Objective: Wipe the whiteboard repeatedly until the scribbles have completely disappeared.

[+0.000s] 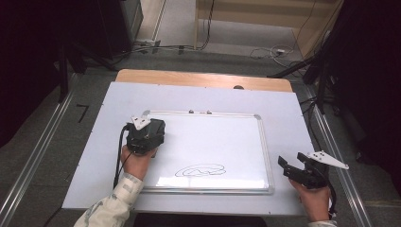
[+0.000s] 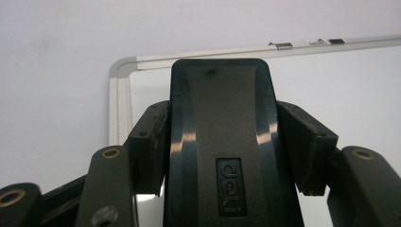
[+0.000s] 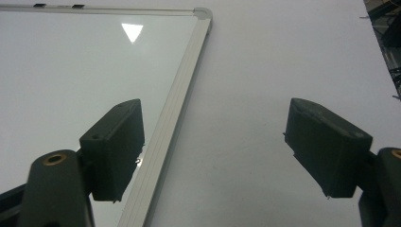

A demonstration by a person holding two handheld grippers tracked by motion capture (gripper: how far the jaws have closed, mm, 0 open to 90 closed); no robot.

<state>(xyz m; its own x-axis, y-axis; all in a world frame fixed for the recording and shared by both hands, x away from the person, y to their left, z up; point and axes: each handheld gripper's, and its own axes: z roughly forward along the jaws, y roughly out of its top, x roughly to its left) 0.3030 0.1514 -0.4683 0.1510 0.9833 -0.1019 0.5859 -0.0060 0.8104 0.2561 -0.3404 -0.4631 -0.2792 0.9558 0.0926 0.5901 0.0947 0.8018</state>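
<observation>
A white-framed whiteboard (image 1: 222, 137) lies flat on the table, with a dark scribble (image 1: 201, 170) near its front edge. My left gripper (image 1: 145, 133) hangs over the board's near-left corner. In the left gripper view, the left gripper (image 2: 228, 144) is shut on a black board eraser (image 2: 220, 109) marked "deli", whose sides its pads (image 2: 150, 142) press. The board's rounded corner (image 2: 119, 71) lies just beyond. My right gripper (image 1: 292, 161) rests right of the board, off its frame. In the right gripper view it (image 3: 220, 146) stands open with nothing between its jaws, its left jaw over the frame edge (image 3: 182, 90).
The board lies on a white sheet (image 1: 283, 109) that covers a wooden table (image 1: 203, 78). Two small clips (image 1: 198, 112) sit on the board's far rim. Cables (image 1: 269, 52) and dark stands (image 1: 321, 71) crowd the floor beyond the table.
</observation>
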